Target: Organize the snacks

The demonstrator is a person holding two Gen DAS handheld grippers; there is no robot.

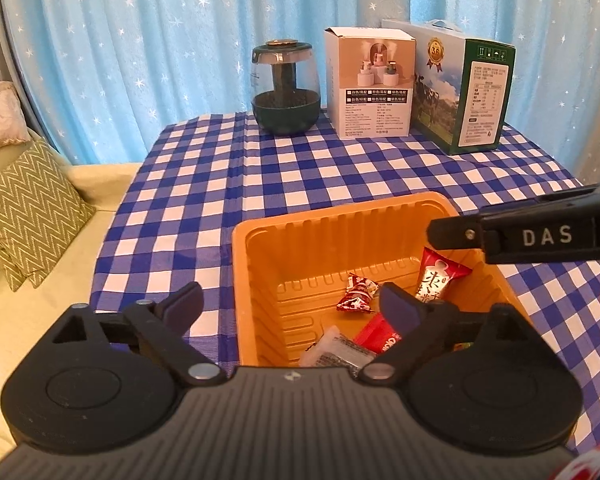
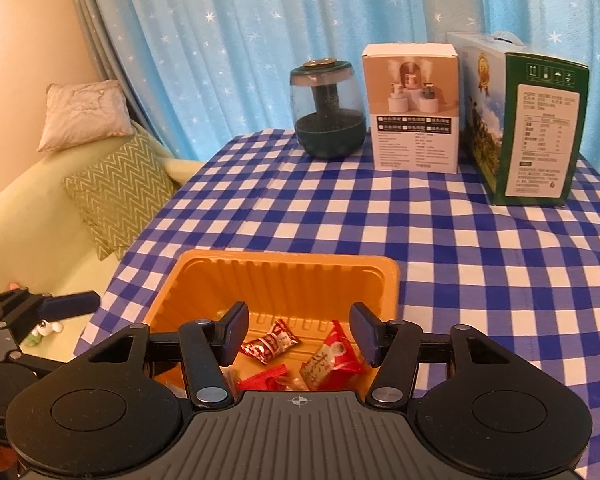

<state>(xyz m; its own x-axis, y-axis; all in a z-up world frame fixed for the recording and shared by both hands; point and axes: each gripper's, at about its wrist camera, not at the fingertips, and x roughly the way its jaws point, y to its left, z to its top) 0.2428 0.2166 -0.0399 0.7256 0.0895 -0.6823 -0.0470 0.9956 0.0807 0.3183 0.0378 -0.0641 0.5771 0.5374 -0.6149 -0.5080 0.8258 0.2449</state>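
- Broadly, the orange tray (image 2: 288, 280) is the largest task item: a thin moulded plastic tub with ribbed walls, sitting on the checked surface (image 2: 439, 240). It looks light and somewhat flexible, so it would likely bow if lifted by 1 wall; pinching the flat rim at a corner seems the safest hold.
- Next, the red pouch with white characters (image 2: 331, 360) leans against the tray's right wall inside the tub. It looks puffy and light, with slick film; the crimped end seal is the likeliest place to grip without crushing the contents.
- Beside it, the red flat packet (image 1: 379, 334) lies on the tray floor near the front edge, partly hidden. Thin and glossy, it probably slides; an edge pinch would suit it.
- Close by, the clear-wrapped bar (image 1: 335, 350) lies touching that packet at the front, pale and flat, likely stiff enough to take across its width.
- Smallest, the twist-wrapped candy (image 2: 272, 342) rests mid-floor, apart from the pouch. Hard and tiny, it could squirt from the pads; its twisted end offers purchase.
- Both tools are released: the left hand-held gripper (image 1: 292, 304) hangs spread over the tray's left wall, and the right hand-held gripper (image 2: 298, 332) hovers spread above the snacks, holding nothing.
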